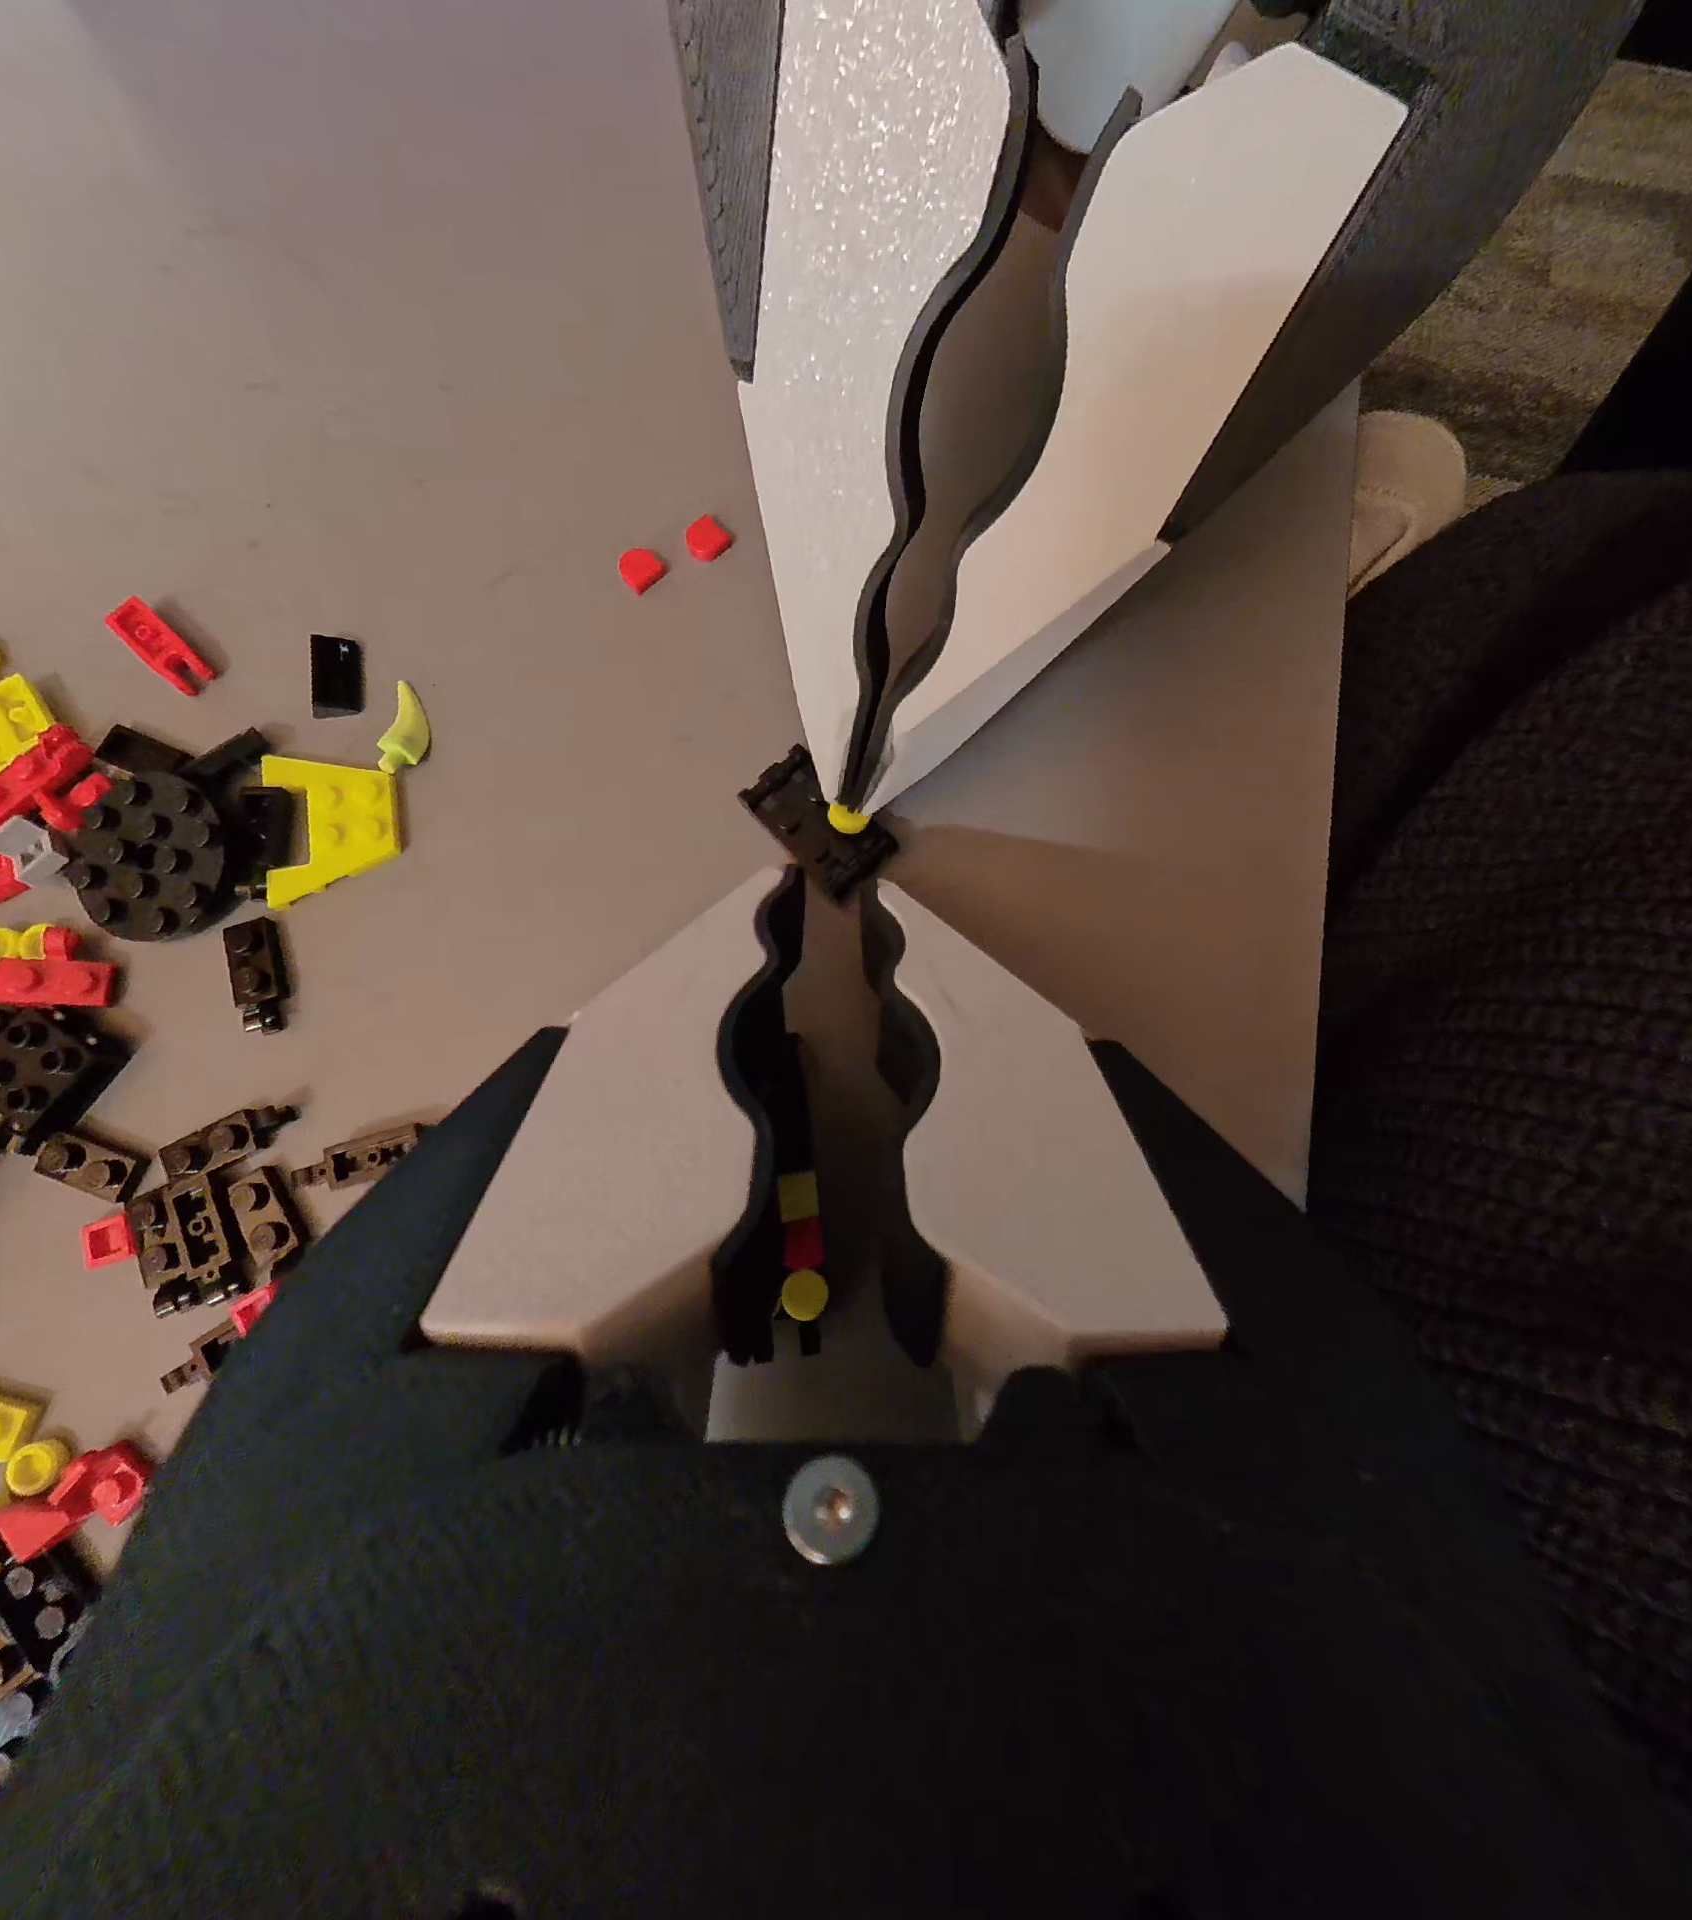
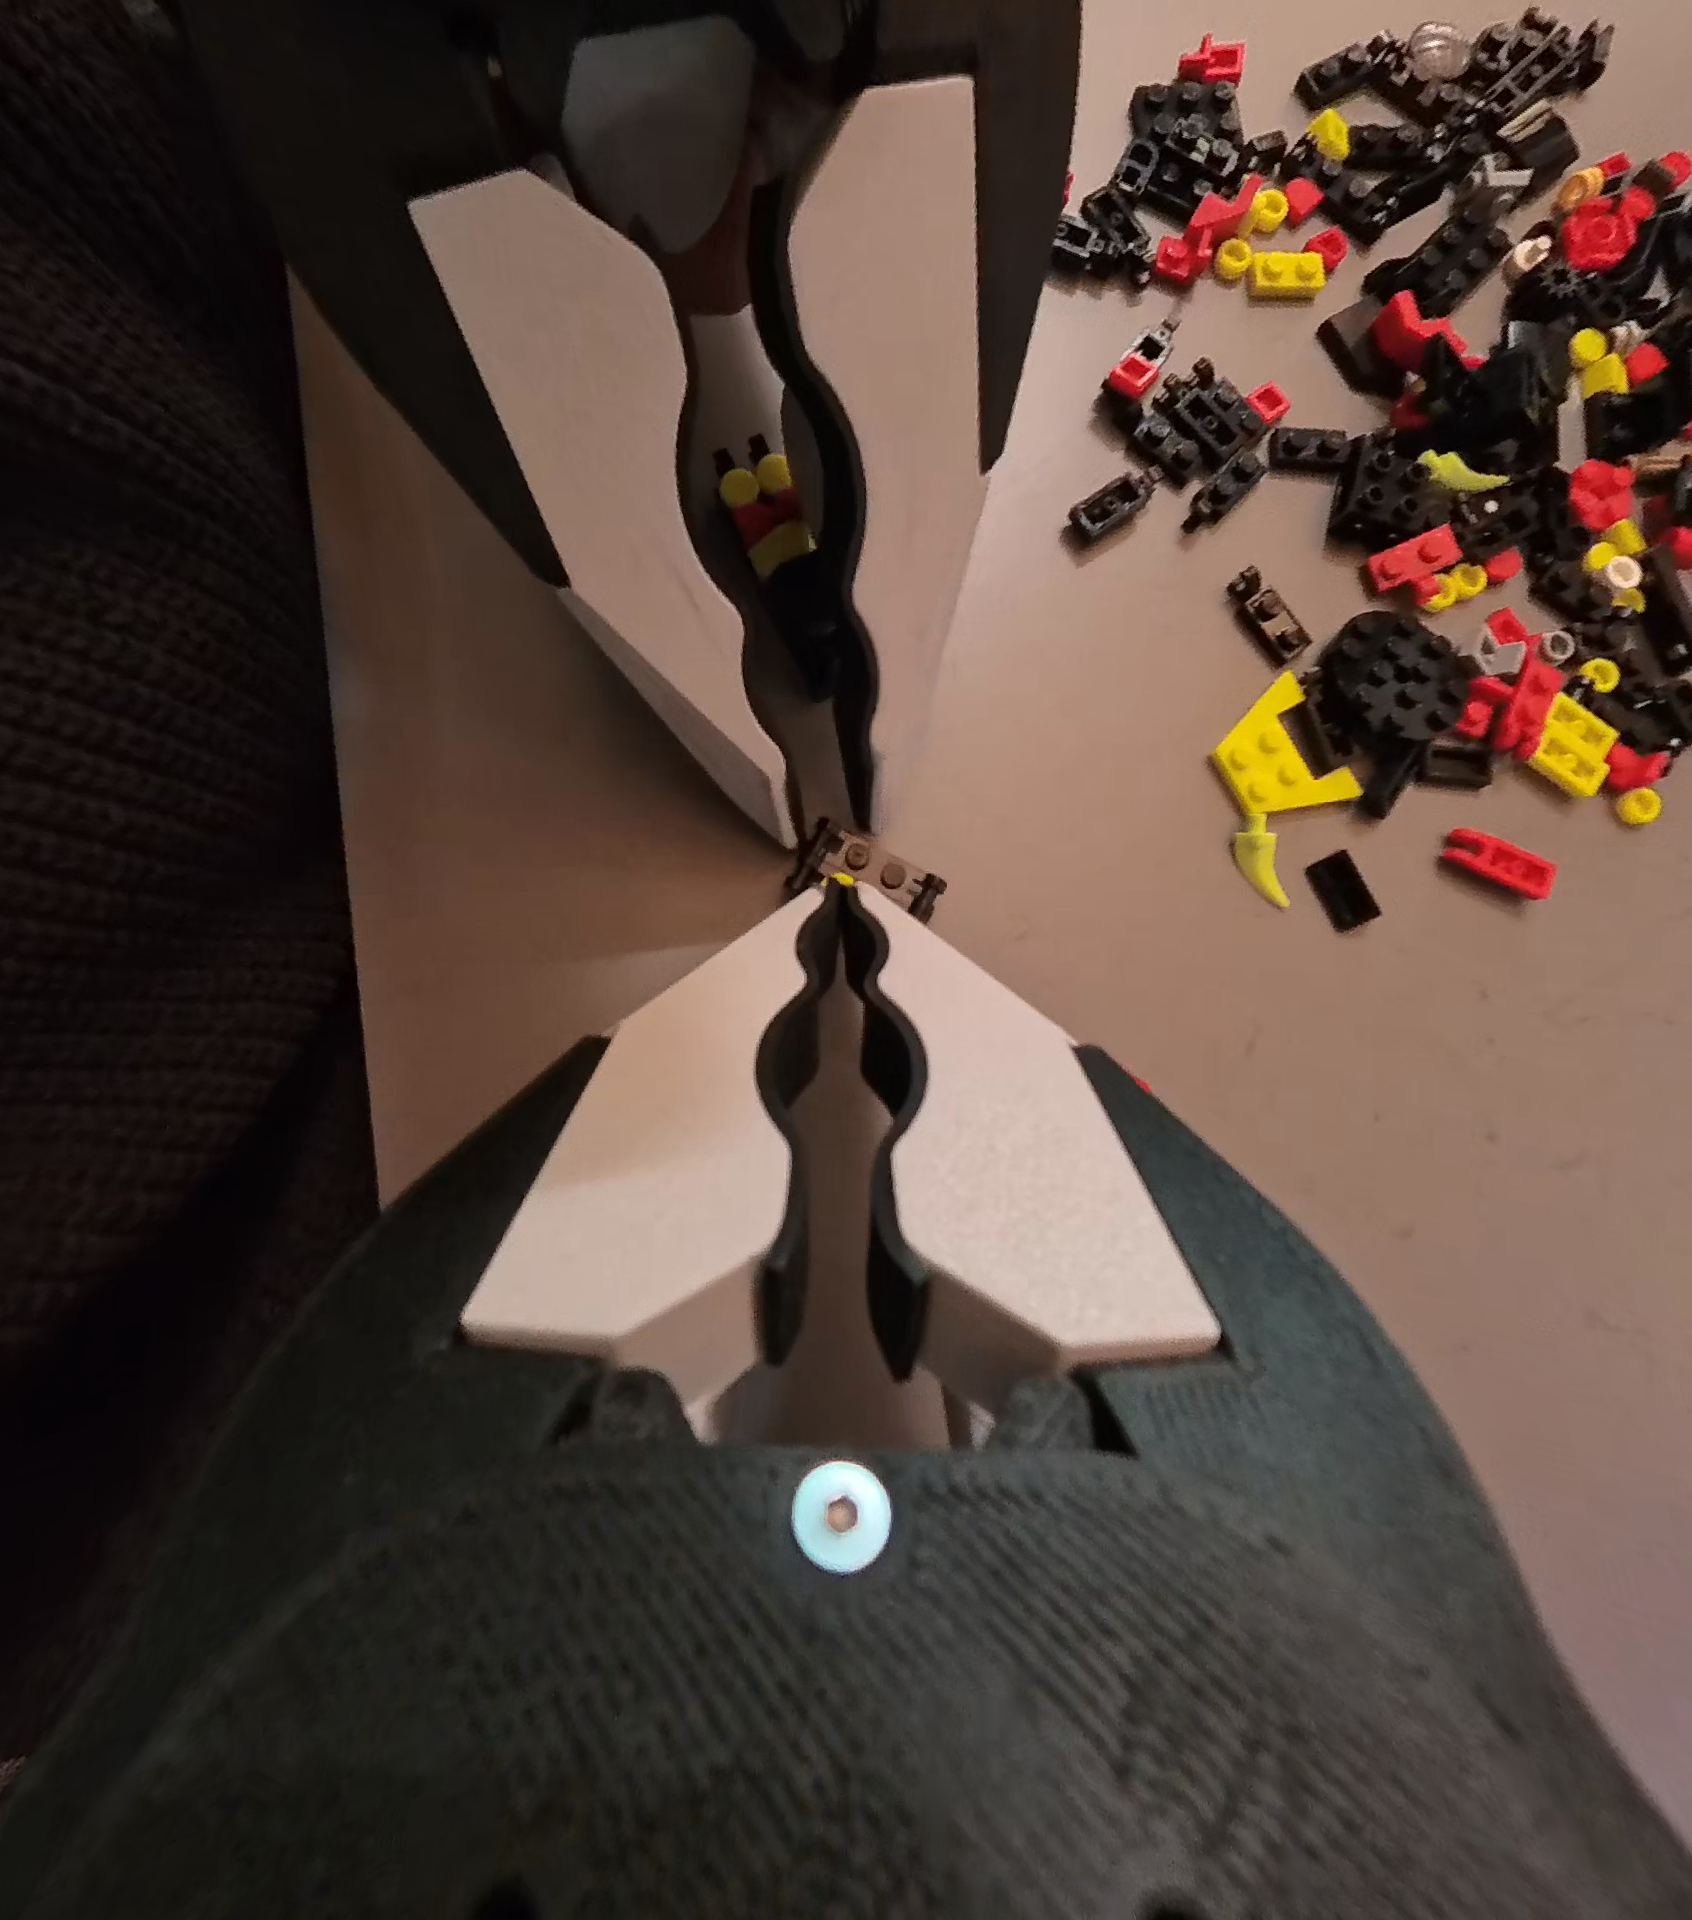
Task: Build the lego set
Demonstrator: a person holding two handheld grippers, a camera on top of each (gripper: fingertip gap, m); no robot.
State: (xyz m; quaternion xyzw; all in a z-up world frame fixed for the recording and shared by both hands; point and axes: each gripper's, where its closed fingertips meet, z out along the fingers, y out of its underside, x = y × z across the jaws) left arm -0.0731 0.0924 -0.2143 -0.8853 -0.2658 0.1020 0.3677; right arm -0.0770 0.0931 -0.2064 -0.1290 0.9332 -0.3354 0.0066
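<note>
My left gripper [image 1: 831, 885] is shut on a long black lego assembly [image 1: 798, 1247] with yellow and red pieces that lies between its fingers. The assembly's dark plate end [image 1: 816, 844] sticks out past the tips. My right gripper [image 1: 847, 795] comes in from the top, shut on a small yellow round stud [image 1: 846, 819] that touches the plate end. In the right wrist view my right gripper [image 2: 837, 900] pinches the yellow stud [image 2: 837, 881] against the plate [image 2: 873, 860], and the left gripper [image 2: 826, 816] faces it, holding the assembly [image 2: 769, 520].
A pile of loose black, red and yellow pieces [image 1: 42, 935] [image 2: 1496, 416] lies on the grey table [image 1: 354, 312]. A yellow wedge plate [image 1: 333, 821], a black tile [image 1: 335, 673] and two red tiles [image 1: 639, 569] lie nearer. The table edge [image 1: 1330, 935] and a person's dark knit clothing [image 1: 1548, 1039] are close by.
</note>
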